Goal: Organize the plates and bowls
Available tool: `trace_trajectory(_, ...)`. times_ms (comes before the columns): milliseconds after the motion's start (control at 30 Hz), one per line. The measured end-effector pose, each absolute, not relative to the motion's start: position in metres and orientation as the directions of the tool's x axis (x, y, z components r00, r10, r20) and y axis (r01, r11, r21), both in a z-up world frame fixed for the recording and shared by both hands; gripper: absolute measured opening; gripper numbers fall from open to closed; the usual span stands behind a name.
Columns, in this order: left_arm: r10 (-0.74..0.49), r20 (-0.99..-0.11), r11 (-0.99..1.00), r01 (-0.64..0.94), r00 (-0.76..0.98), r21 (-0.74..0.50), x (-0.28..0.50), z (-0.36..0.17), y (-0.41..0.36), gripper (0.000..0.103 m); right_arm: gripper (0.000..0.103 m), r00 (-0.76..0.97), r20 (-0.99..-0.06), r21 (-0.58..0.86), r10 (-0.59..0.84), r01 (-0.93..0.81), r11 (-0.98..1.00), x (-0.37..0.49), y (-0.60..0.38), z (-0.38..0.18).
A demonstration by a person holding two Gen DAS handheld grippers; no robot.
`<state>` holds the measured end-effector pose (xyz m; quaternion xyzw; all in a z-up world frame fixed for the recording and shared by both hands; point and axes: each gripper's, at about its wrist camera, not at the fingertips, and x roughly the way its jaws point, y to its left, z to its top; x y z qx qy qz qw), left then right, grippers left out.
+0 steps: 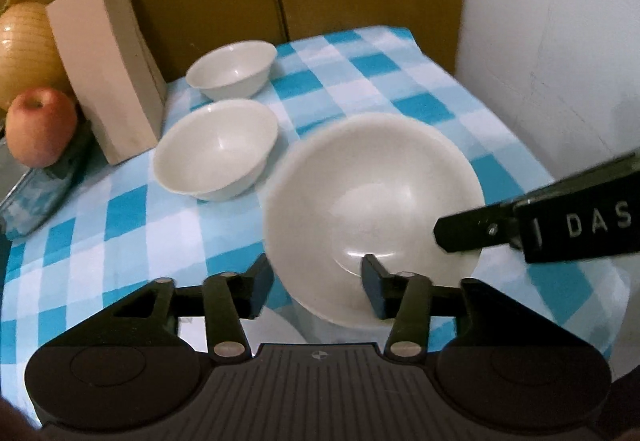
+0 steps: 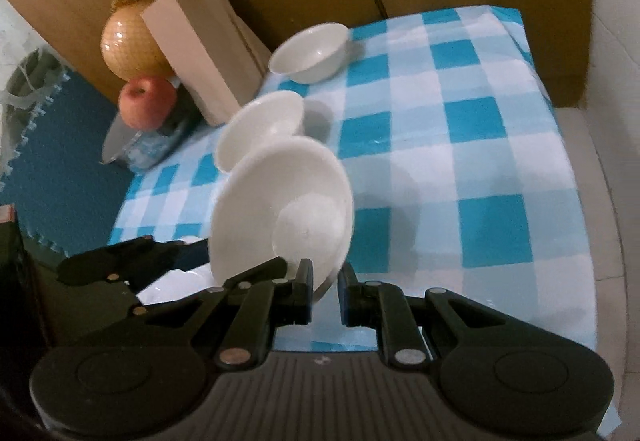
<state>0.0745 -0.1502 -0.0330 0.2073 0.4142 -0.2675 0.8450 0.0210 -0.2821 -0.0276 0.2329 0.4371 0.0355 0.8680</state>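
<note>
The right gripper has its jaws nearly closed on the near rim of a large white bowl, one finger inside the rim and the other outside; the bowl is tilted steeply, its open side facing left in the right wrist view, and it is raised above the checked tablecloth. In the left wrist view the same large white bowl fills the centre, and the right gripper enters from the right edge and meets the bowl's right rim. The left gripper has its jaws partly open and grips nothing: its right finger lies over the bowl's near inner wall and its left finger stands outside the near-left rim, so the rim sits between the jaws with clearance; whether either pad touches the bowl cannot be confirmed, as the rim is blurred. A middle bowl stands upright near the left edge of the tablecloth. A small bowl stands upright at the far left corner. A knife block stands just beside the left edge, with an apple and an onion to its left.
</note>
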Motion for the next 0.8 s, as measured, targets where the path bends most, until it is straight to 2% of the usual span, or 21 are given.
trace_trajectory(133,-0.274,-0.816,0.76,0.634,0.51,0.141,0.073,-0.035,-0.149,0.072,0.01,0.598,-0.757,0.439,0.264,0.167,0.883,0.022,-0.291,-0.035)
trace_trajectory(400,-0.319,-0.772,0.818,0.571,0.549,0.068,0.09,-0.005,-0.128,0.076,0.015,0.608,-0.752,0.471,0.256,0.223,0.853,0.026,-0.307,-0.034)
trace_trajectory(467,-0.322,-0.755,0.846,0.531,0.571,0.04,0.1,0.006,-0.118,0.076,0.02,0.629,-0.739,0.47,0.242,0.223,0.854,0.027,-0.308,-0.027)
trace_trajectory(567,-0.311,-0.748,0.89,0.455,0.586,-0.013,0.123,0.015,-0.102,0.076,0.022,0.662,-0.716,0.469,0.221,0.222,0.855,0.035,-0.307,-0.016)
trace_trajectory(700,-0.267,-0.776,0.947,0.306,0.572,-0.101,0.16,0.009,-0.084,0.076,0.028,0.689,-0.683,0.5,0.243,0.198,0.843,0.065,-0.298,-0.006)
trace_trajectory(800,-0.228,-0.802,0.966,0.23,0.552,-0.116,0.18,-0.003,-0.078,0.075,0.031,0.692,-0.677,0.492,0.251,0.173,0.853,0.092,-0.284,-0.004)
